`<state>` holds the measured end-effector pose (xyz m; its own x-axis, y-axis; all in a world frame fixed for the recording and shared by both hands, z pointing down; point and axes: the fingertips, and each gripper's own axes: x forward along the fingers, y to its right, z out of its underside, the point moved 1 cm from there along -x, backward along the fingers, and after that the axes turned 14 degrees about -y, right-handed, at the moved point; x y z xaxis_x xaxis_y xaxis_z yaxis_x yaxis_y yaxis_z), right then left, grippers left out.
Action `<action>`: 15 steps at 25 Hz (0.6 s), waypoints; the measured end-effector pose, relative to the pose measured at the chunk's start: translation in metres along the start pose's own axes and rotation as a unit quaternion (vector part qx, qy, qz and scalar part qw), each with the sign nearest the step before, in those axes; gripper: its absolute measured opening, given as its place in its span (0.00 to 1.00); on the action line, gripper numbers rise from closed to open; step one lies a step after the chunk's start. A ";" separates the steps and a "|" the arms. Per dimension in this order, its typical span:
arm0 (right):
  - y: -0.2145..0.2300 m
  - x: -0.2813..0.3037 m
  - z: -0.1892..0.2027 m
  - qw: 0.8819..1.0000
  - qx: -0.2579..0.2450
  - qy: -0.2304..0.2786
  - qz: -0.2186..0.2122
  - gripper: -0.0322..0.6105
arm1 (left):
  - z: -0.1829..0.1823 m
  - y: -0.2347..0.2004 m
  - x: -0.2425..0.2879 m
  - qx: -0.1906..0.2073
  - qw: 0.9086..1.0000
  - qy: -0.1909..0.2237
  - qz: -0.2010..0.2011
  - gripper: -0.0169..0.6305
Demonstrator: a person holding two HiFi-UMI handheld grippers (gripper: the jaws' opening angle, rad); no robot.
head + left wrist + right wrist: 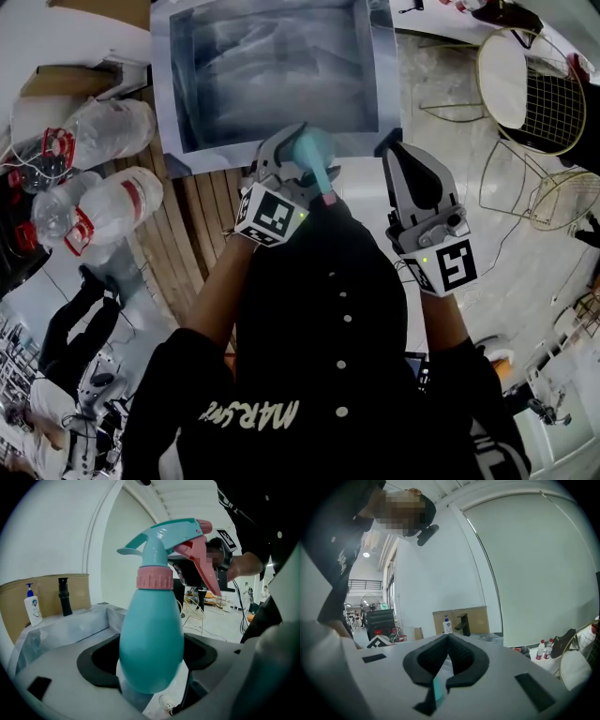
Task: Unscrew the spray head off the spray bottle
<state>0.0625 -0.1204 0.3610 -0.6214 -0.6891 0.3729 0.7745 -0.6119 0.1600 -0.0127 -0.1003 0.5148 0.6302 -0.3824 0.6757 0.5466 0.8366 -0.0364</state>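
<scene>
Head view: the left gripper (298, 155) is held forward on a bare forearm and tipped slightly down. The right gripper (401, 159) is beside it, apart and nearly level. The spray bottle (317, 150) sits between the left fingers. White print on the black top (309, 375) starts "MARS"; the rest is unclear.

Left gripper view: the fingers (101, 660) are spread wide and clamped on the bottle's teal belly, 1 pad on each side, with the bottle upright. The spray head (164, 536) stands above the fingers, joined to the bottle by a pink collar (154, 577). Beyond the fingers to the left are a white pump bottle (32, 606), its blue label too small to read, and a black tap (64, 597).

Right gripper view: the fingers (429, 660) are closed pad to pad with nothing between them.
</scene>
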 end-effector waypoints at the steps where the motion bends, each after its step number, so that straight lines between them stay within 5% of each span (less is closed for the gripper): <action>1: -0.005 0.002 -0.006 1.000 0.003 0.006 -0.006 0.07 | 0.000 0.000 0.000 0.001 1.000 0.001 -0.001 0.66; 6: -0.043 0.007 -0.033 0.998 0.011 0.018 -0.064 0.14 | 0.001 0.000 0.000 0.004 1.000 0.002 -0.005 0.66; 9: -0.071 0.010 -0.036 0.995 -0.003 0.008 -0.096 0.36 | 0.002 -0.001 0.000 0.001 1.000 0.001 -0.007 0.66; 15: -0.097 0.026 -0.006 0.996 -0.050 -0.053 -0.060 0.45 | 0.003 0.000 0.000 -0.001 1.000 0.002 -0.010 0.66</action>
<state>-0.0297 -0.0811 0.3501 -0.6885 -0.5674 0.4517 0.6770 -0.7262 0.1197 -0.0145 -0.0992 0.5165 0.6217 -0.4008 0.6730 0.5600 0.8281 -0.0241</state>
